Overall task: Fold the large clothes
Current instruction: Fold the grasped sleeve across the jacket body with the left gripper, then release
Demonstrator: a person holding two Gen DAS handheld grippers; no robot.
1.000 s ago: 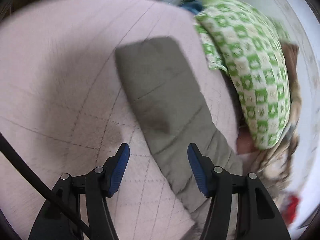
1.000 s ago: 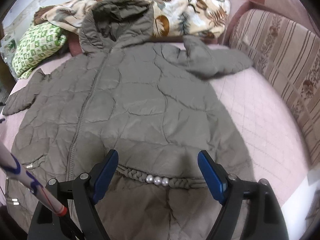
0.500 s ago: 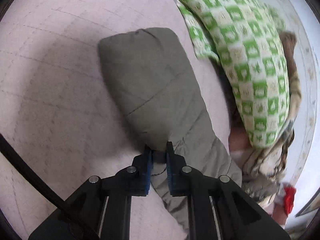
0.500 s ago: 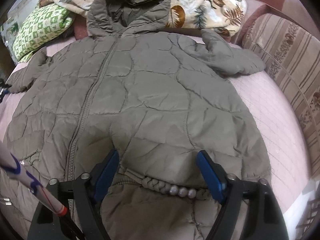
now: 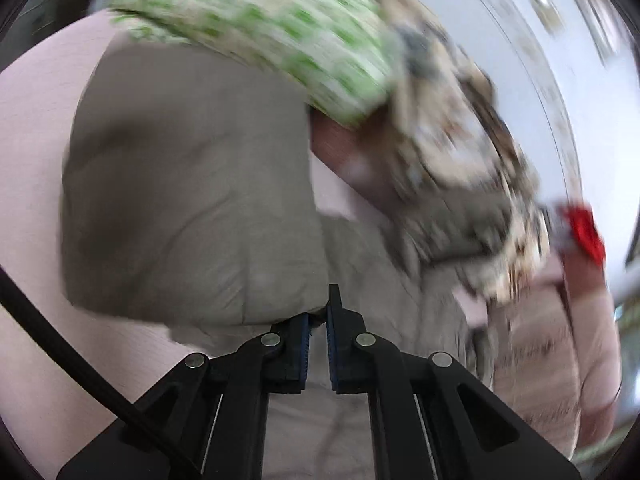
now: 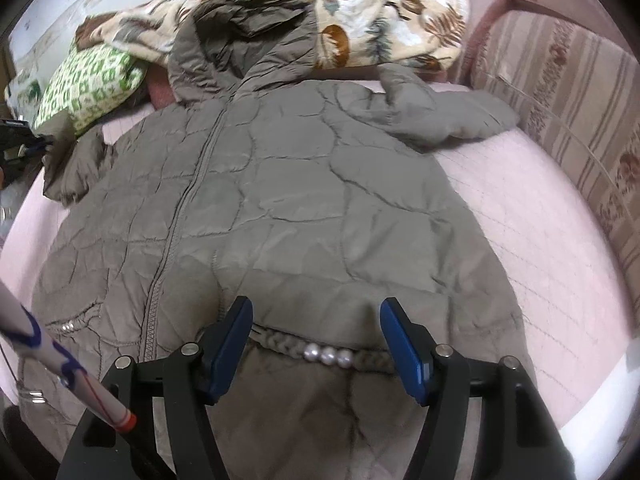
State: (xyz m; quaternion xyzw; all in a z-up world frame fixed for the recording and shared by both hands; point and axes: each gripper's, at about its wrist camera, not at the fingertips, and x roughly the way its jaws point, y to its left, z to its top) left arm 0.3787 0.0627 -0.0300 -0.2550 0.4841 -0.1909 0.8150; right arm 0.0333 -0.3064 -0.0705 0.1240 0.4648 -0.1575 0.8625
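An olive quilted hooded jacket (image 6: 280, 184) lies face up and zipped on a pink bed cover (image 6: 540, 240), its hood (image 6: 244, 40) at the far end. My right gripper (image 6: 316, 320) hovers open over the lower front, just above a braided pocket trim with pearl beads (image 6: 328, 356). In the blurred left wrist view my left gripper (image 5: 318, 320) is shut on the jacket's left sleeve (image 5: 192, 208), which bunches in front of the fingers. From the right wrist view that sleeve (image 6: 76, 164) is drawn up at the far left. The other sleeve (image 6: 448, 116) lies spread to the right.
A green-checked pillow (image 6: 88, 84) and a leaf-print blanket (image 6: 380, 20) are piled past the hood. A striped sofa back (image 6: 568, 112) borders the right side. A white rod with blue and red marks (image 6: 48, 356) crosses the lower left. Something red (image 5: 584, 232) lies beyond the blanket.
My left gripper went from open to shut on the sleeve, then swung with it toward the jacket's body. The right gripper stayed open and shifted only slightly over the hem.
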